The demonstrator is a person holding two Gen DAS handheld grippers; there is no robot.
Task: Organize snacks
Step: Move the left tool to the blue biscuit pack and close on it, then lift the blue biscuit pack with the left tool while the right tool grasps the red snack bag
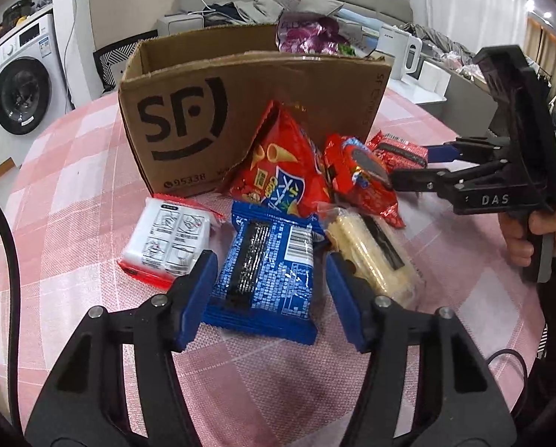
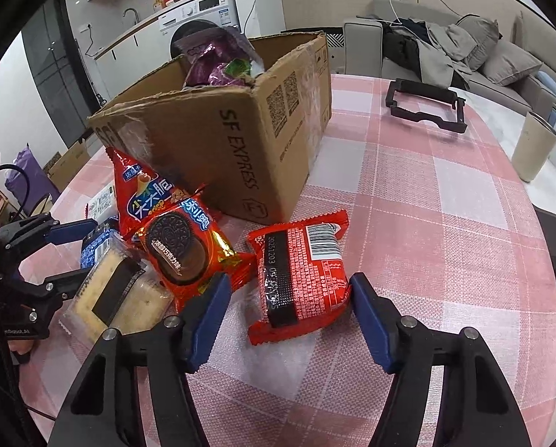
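A blue snack packet (image 1: 267, 268) is shown lying flat on the pink checked tablecloth (image 1: 73, 193), between the blue pads of the left gripper (image 1: 272, 290). The jaws are seen partly open; the left pad lies against the packet's edge, while a narrow gap appears beside the right pad, so a firm grip cannot be confirmed. A red snack packet (image 2: 300, 279) is seen barcode-up between the pads of the right gripper (image 2: 287, 309); its right edge is met by the right pad, and the left pad stands just clear, the jaws being roughly half open. Between the two packets are grouped a red cookie packet (image 2: 183, 249), a tall red chip bag (image 1: 278, 164) leaning on the cardboard box (image 1: 218, 119), and a clear-wrapped pale cracker pack (image 1: 371, 257). A white packet with red ends (image 1: 170, 242) lies left of the blue one. The open box stands behind the pile, with a purple bag (image 2: 211, 63) inside it. Farther off on the table a black frame (image 2: 427, 106) and a beige cup (image 2: 533, 149) are seen. The right gripper's handle is held by a hand (image 1: 539, 231)
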